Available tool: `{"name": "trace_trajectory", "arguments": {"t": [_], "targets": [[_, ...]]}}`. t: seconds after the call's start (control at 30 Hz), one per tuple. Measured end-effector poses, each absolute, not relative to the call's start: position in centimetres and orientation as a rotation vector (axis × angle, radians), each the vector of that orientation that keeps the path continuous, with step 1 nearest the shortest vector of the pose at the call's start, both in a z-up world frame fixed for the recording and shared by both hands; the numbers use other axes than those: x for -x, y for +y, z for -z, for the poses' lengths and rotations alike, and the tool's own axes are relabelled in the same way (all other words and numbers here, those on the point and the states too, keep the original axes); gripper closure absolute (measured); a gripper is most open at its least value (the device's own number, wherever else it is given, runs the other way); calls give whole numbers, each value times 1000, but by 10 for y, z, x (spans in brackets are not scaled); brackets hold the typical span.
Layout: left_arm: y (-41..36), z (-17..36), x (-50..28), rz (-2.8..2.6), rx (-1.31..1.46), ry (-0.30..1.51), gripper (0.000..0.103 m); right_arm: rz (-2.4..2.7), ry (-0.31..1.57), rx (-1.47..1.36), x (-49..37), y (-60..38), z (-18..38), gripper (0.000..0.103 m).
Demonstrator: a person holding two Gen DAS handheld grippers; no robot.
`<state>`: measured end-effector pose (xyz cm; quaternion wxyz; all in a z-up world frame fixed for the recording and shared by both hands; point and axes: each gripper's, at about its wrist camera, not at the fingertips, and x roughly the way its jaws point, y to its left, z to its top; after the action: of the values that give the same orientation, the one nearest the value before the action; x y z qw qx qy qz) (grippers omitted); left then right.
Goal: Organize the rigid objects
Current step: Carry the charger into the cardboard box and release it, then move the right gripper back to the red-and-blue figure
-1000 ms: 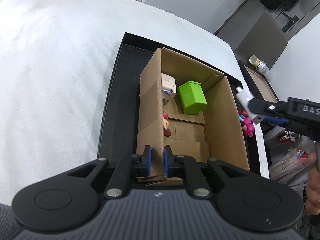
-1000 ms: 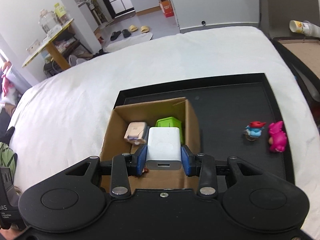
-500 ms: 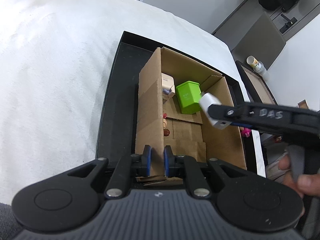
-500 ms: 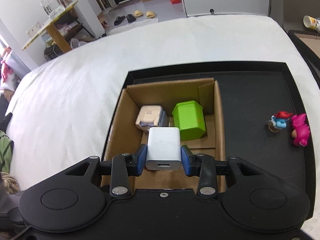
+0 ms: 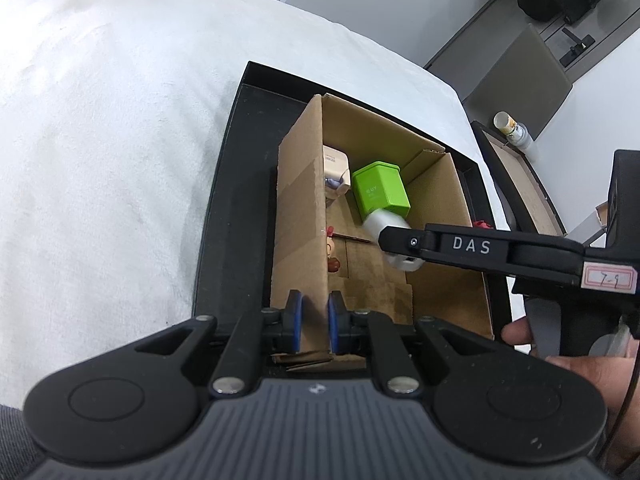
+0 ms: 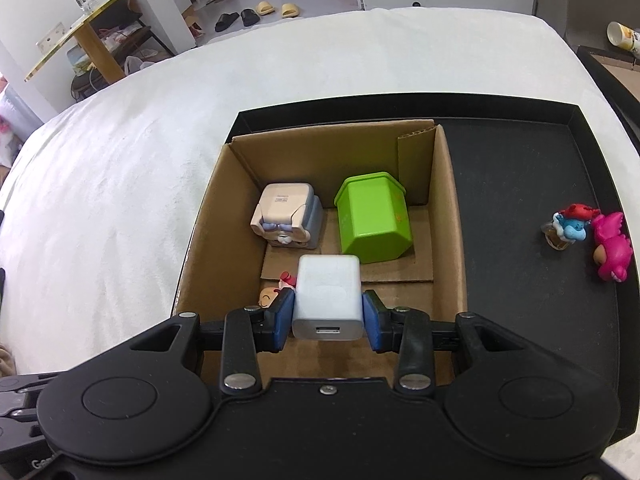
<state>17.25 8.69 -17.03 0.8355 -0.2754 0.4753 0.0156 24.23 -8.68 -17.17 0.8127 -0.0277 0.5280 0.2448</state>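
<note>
An open cardboard box [image 6: 332,152] stands on a black tray [image 6: 520,160]. Inside it are a green tin [image 6: 372,220], a beige and blue cube toy [image 6: 286,212] and a small figurine [image 6: 270,298]. My right gripper [image 6: 328,320] hangs low inside the box. A white charger [image 6: 328,300] sits between its blue pads, which still touch its sides while the jaws are opening. In the left wrist view the charger [image 5: 386,220] is just in front of the green tin [image 5: 380,192]. My left gripper [image 5: 314,322] is shut on the box's near-left wall [image 5: 300,220].
A blue and red figurine [image 6: 568,226] and a pink one [image 6: 612,248] lie on the tray to the right of the box. White bedding [image 6: 120,200] surrounds the tray. A hand [image 5: 520,332] holds the right gripper's handle. A second dark tray [image 5: 520,168] lies beyond the bed's right edge.
My right gripper has come over the box's right wall and sunk into the box with the white charger. The left gripper has kept still on the wall.
</note>
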Motion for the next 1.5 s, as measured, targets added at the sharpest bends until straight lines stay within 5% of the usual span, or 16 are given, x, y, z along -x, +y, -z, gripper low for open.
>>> {"name": "trace_trajectory", "arguments": {"t": [0.07,0.77,1.5], "targets": [[86,170,-172,-30,584,1005,91,-520,1140,51,-243,-89,172,48],[82,167,-171,-44,558,1001,92,-519,1061,-56,-238,-159,125,40],[77,165,-172,-66,535,1012,92,-393,1042,-131,-256,-236,146,34]]}}
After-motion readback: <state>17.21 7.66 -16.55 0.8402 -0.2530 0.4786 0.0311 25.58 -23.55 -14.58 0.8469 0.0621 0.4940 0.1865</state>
